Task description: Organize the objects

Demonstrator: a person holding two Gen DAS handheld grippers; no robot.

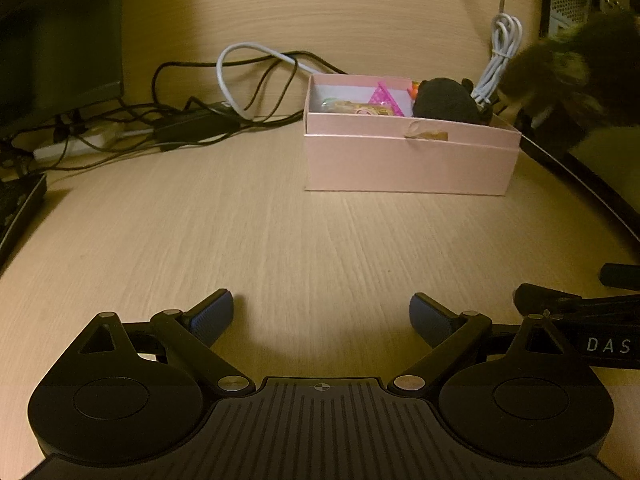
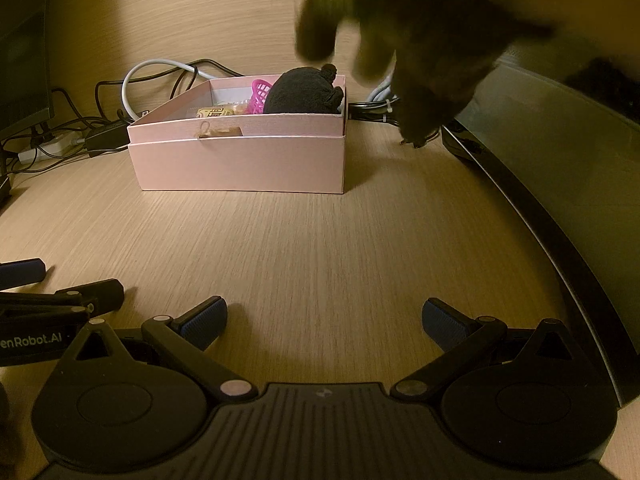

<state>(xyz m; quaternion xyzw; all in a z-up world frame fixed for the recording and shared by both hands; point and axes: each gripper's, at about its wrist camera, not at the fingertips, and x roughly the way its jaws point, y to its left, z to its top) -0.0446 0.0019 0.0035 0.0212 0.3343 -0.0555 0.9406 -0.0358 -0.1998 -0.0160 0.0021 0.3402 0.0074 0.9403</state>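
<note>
both your grippers rest low over the bare desk (image 1: 280, 240), well back from the pink box (image 1: 408, 160). the left gripper (image 1: 321, 316) and right gripper (image 2: 324, 322) each have fingers spread apart, holding nothing. the box already holds a dark soft toy (image 2: 302, 94), a pink mesh piece (image 2: 260, 96) and a packet (image 2: 216, 113), so sorting looks nearly done. a blurred dark furry shape (image 2: 420, 40) hangs beside the box; i can't tell what it is.

Pink box (image 2: 240, 164); black plush (image 2: 304, 94); magenta mesh (image 2: 260, 96); blue-padded tongs (image 2: 324, 320).
</note>
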